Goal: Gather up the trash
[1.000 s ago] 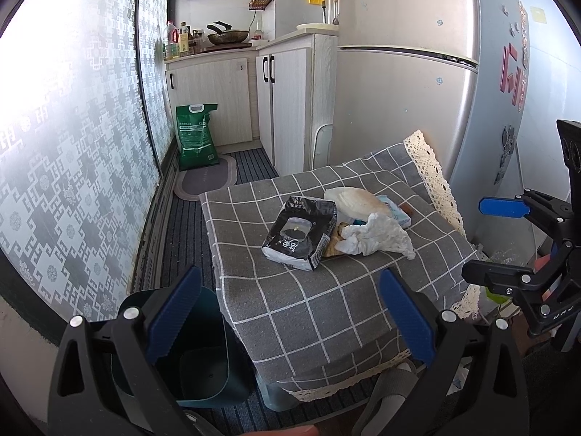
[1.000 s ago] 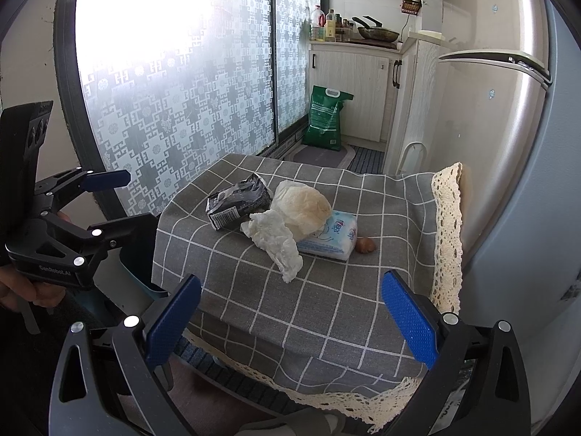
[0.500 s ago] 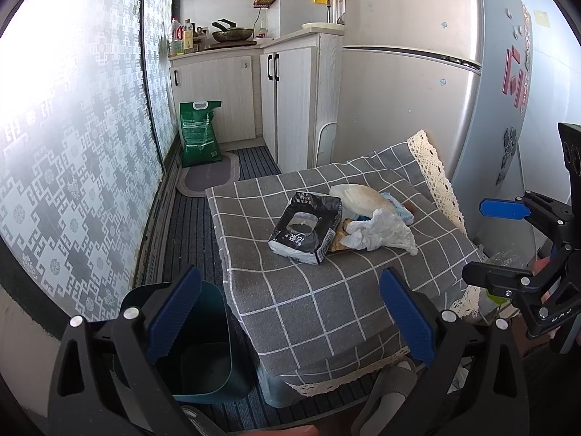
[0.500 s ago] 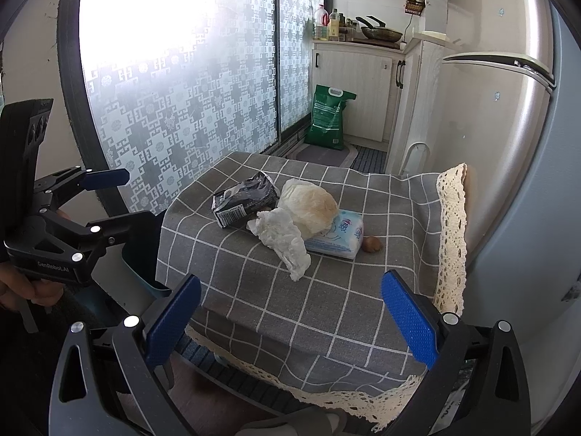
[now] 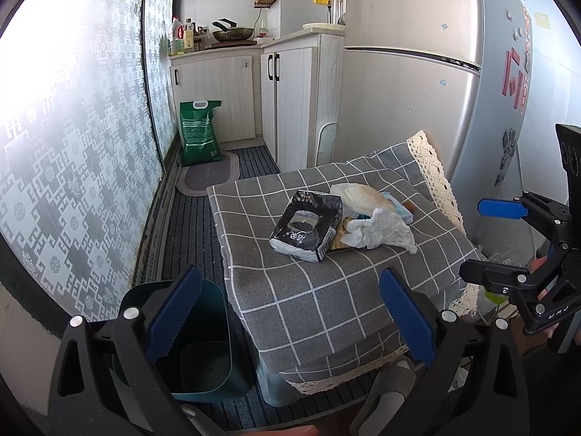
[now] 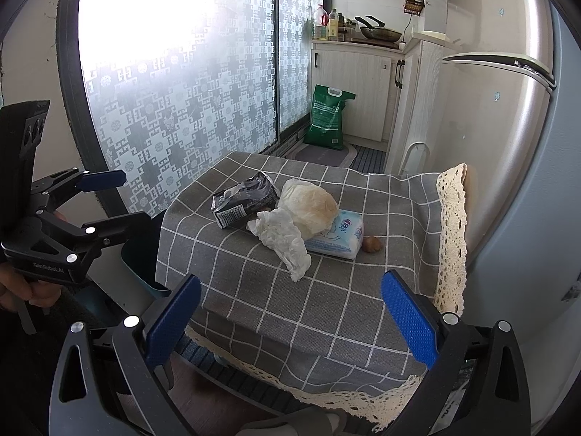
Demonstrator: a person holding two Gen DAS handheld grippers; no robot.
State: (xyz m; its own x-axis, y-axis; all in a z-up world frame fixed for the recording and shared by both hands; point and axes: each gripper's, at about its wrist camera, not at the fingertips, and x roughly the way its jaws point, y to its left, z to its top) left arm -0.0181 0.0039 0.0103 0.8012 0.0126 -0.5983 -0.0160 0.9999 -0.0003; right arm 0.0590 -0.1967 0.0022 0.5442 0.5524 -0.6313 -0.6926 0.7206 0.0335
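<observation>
Beyond both wide-open jaws, crumpled tissue (image 6: 287,243) lies on the tablecloth (image 6: 326,301)

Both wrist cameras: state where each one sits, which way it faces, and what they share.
Left wrist view: on the left gripper, off the table's left corner, above the teal bin, facing the kitchen cabinets; the right gripper shows at right.
Right wrist view: on the right gripper, facing the frosted window; the left gripper and a hand show at left.
Shared: black packet, crumpled tissue, green sack.
</observation>
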